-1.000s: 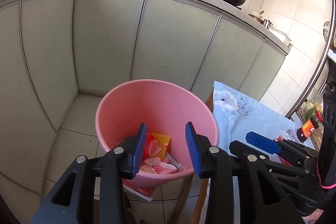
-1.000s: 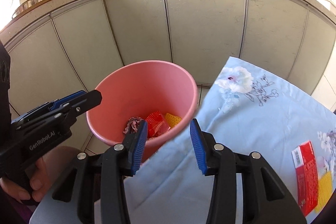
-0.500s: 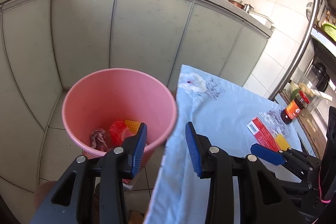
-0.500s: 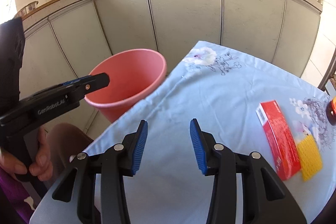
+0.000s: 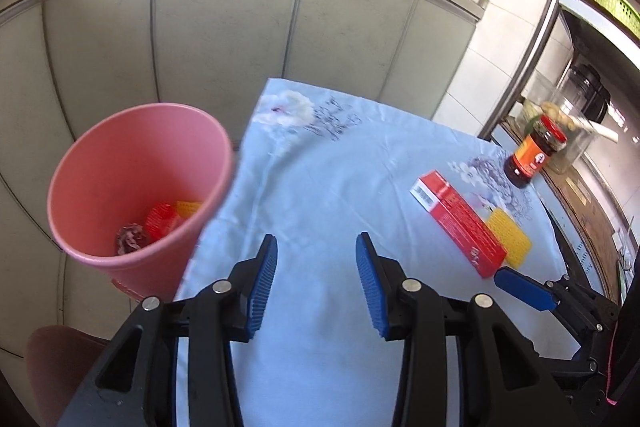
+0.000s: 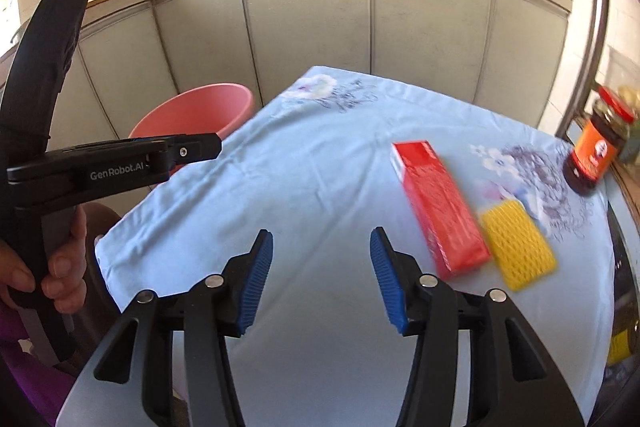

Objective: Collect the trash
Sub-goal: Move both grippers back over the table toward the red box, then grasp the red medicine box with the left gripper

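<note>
**Both tools open above the bench, with trash ahead and to the right**

The left tool [image 5: 316,281] hangs over the pale blue cloth [image 5: 320,187] with its blue-padded jaws spread wide and nothing between them. The right tool [image 6: 321,277] is likewise wide open and empty above the same cloth. From the right tool, the red carton [image 6: 438,209] lies ahead and to the right, its near end close to the right-hand fingertip; the yellow foam net [image 6: 518,243] lies just beside the carton on its far right side. From the left tool both items are further off to the right, and the right tool's blue fingertip shows close to the carton's near end.

The left wrist view looks into the pink bin [image 5: 132,187], which stands off the bench's left edge and holds red, yellow and pinkish scraps [image 5: 160,227]; the right wrist view shows only the bin's rim. The right wrist view alone shows the hand [image 6: 48,267] gripping the left tool, whose side reads "GenRobot.AI". A dark jar [image 6: 596,157] with a red lid and orange label stands at the bench's far right corner; its label text is unreadable.
</note>
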